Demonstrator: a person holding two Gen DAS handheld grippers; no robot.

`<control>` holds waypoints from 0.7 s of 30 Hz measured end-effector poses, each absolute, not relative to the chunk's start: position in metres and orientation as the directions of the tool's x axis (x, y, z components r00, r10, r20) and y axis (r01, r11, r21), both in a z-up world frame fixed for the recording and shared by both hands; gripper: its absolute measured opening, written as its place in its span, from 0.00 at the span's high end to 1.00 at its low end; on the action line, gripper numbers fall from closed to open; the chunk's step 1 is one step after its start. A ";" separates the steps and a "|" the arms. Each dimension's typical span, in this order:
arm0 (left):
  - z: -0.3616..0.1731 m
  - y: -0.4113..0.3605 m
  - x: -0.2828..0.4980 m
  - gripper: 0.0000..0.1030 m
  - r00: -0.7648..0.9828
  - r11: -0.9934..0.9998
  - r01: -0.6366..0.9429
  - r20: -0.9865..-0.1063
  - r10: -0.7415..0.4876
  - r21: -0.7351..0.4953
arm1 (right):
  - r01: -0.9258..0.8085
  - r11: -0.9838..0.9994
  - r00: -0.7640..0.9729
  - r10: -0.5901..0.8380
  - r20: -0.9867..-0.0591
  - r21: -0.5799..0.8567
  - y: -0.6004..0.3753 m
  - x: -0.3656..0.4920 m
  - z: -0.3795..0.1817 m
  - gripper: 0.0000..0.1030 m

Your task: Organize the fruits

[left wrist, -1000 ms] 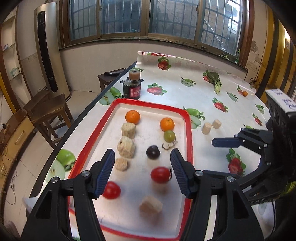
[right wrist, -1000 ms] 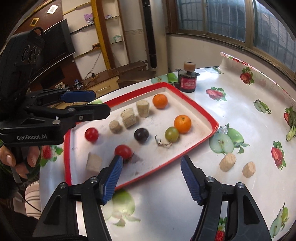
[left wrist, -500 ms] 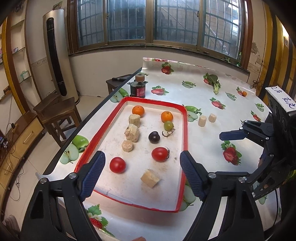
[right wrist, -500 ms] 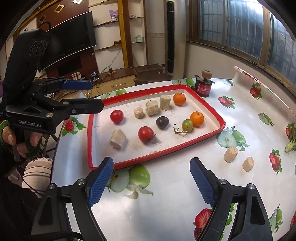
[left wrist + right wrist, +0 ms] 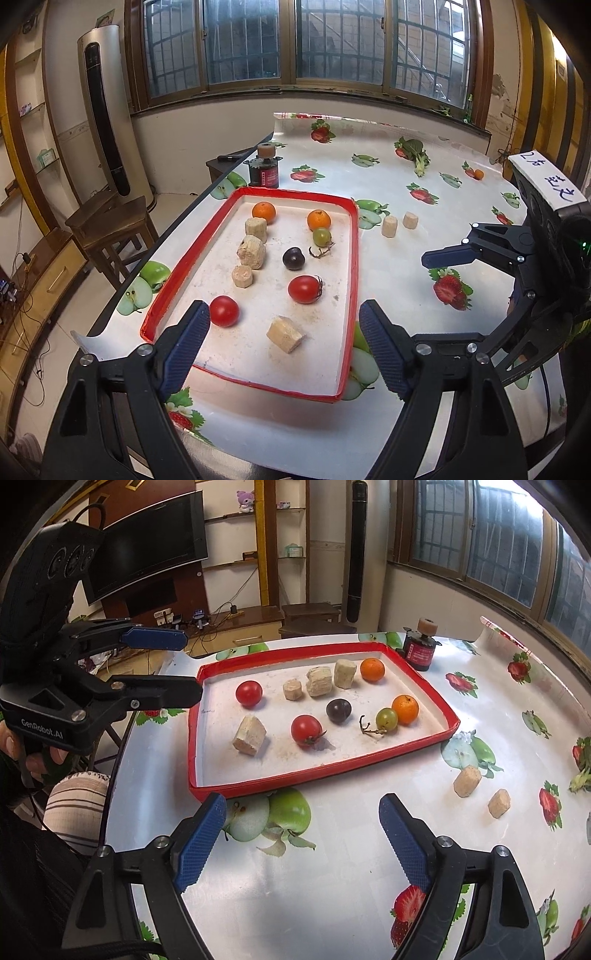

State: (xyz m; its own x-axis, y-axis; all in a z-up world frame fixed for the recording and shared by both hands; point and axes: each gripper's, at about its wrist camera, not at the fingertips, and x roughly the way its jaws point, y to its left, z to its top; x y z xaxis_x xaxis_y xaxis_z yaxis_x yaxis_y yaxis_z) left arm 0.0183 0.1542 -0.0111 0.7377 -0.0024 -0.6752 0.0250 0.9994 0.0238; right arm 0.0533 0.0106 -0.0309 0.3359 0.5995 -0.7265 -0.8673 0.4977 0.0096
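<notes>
A red-rimmed white tray [image 5: 349,280] [image 5: 325,771] holds two red tomatoes [image 5: 305,289] [image 5: 224,311], a dark plum [image 5: 293,258], a green grape [image 5: 321,236], two oranges [image 5: 318,220] [image 5: 264,212] and several cork-like chunks [image 5: 286,334]. My left gripper [image 5: 284,345] is open and empty, raised above the tray's near end. My right gripper [image 5: 303,834] is open and empty, over the tablecloth beside the tray's long side. Each gripper shows in the other's view.
Two cork chunks [image 5: 467,781] [image 5: 499,803] lie on the fruit-print tablecloth outside the tray. A small dark jar with a cork top [image 5: 265,170] stands past the tray's far end. The table edge runs along the tray's left, with a wooden stool [image 5: 110,225] below.
Both grippers have pulled back and up from the tray, and their jaws have opened wider. The fruits and chunks have not moved.
</notes>
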 end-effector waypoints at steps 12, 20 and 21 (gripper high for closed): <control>-0.009 0.154 0.011 0.19 0.744 0.999 0.027 -0.668 -0.002 0.028 | -0.879 0.477 0.331 0.600 -0.728 -0.007 0.017 0.050 -0.031 0.16; -0.008 0.156 0.010 0.19 0.747 1.000 0.025 -0.664 -0.023 -0.006 | -0.886 0.464 0.329 0.601 -0.729 -0.017 0.019 0.048 -0.029 0.16; -0.008 0.157 0.010 0.19 0.751 1.000 0.019 -0.660 -0.020 -0.009 | -0.886 0.464 0.328 0.601 -0.729 -0.016 0.020 0.049 -0.029 0.16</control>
